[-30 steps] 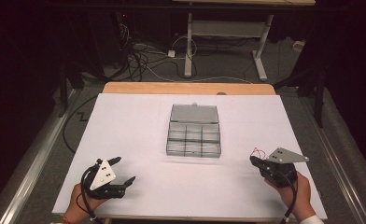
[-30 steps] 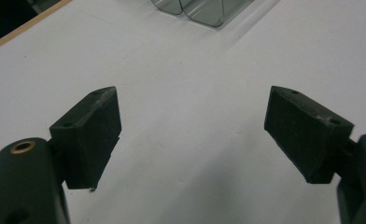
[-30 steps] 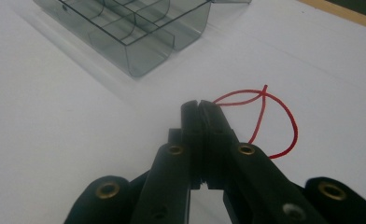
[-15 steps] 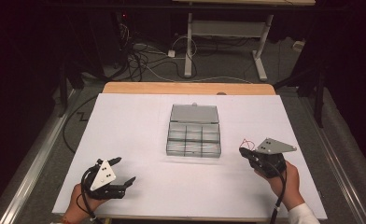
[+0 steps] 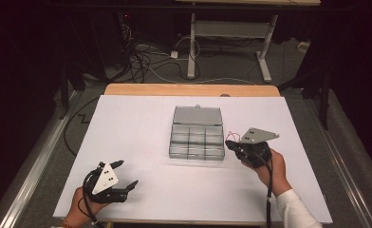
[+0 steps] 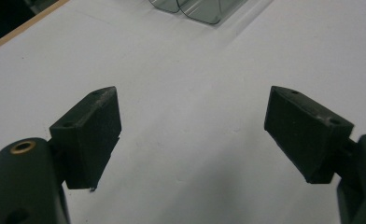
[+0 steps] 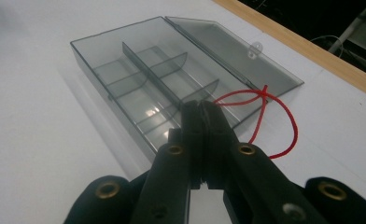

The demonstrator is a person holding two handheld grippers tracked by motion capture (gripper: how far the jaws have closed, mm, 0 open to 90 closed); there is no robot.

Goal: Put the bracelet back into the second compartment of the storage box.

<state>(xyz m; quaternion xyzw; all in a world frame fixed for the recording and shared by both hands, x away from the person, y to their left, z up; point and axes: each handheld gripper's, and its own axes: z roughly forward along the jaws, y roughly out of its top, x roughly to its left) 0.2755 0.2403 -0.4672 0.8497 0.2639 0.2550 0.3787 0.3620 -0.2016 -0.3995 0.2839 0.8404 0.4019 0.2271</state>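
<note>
1. While the high view takes in the whole white counter [image 5: 141,123], it shows the clear compartment box [image 5: 196,138] near the middle w/ its lid [image 5: 197,115] flat open on the far side.
2. Right hand-held gripper [image 5: 232,145] sits just beside the box's right edge in the high view, held by the right hand [image 5: 269,166]; a bit of red thread [image 5: 232,135] shows at its tip, too small there to read.
3. Right gripper view gives the detail: jaws pressed together on the red thread [image 7: 265,116], which loops out to the right and has a knot above the lid [image 7: 232,46]. Box dividers [image 7: 162,74] are clear here; compartments look bare.
4. Left hand-held gripper [image 5: 125,175] rests near the counter's front left, well apart from the box, in the left hand [image 5: 87,202].
5. Left gripper view: jaws spread wide w/ nothing between them, just white counter [image 6: 190,112]; a corner of the box [image 6: 200,7] peeks at the top edge.
</note>
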